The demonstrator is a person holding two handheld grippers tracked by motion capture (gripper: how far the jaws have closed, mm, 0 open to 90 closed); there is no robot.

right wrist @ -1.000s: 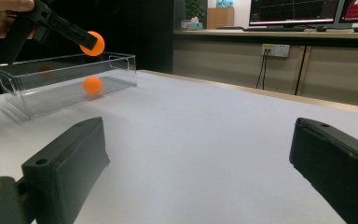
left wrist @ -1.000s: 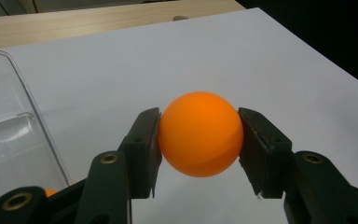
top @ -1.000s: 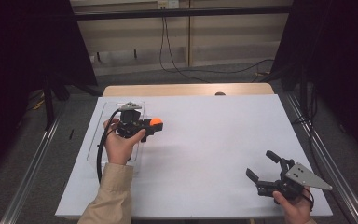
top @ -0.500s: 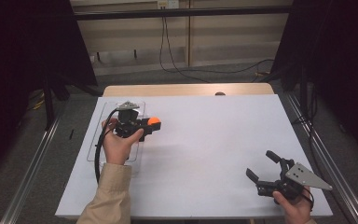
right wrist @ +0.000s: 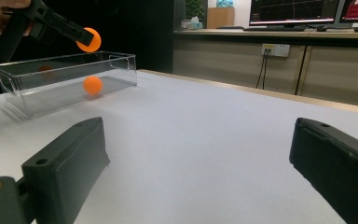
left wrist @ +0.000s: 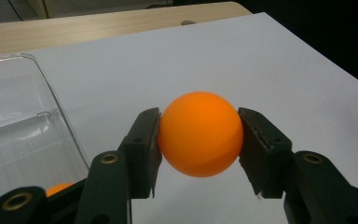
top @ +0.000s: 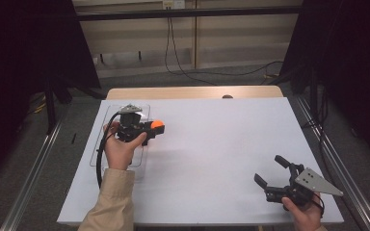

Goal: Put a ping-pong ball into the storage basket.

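On the white table [top: 212, 154], a clear plastic box [right wrist: 65, 79] holds another orange ball [right wrist: 92, 85] below the left gripper [top: 155, 129]. That gripper, raised beside the box, clamps an orange ball [left wrist: 200, 133]. The right gripper [top: 271, 171] rests well apart, jaws wide apart.

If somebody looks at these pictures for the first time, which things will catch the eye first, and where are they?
The bright orange ball stands out most, clamped between the black jaws of the left gripper at the left side of the white table. Just beside it stands a clear plastic box with another small orange ball inside. At the table's near right corner, the right gripper rests with its jaws wide apart and nothing between them.
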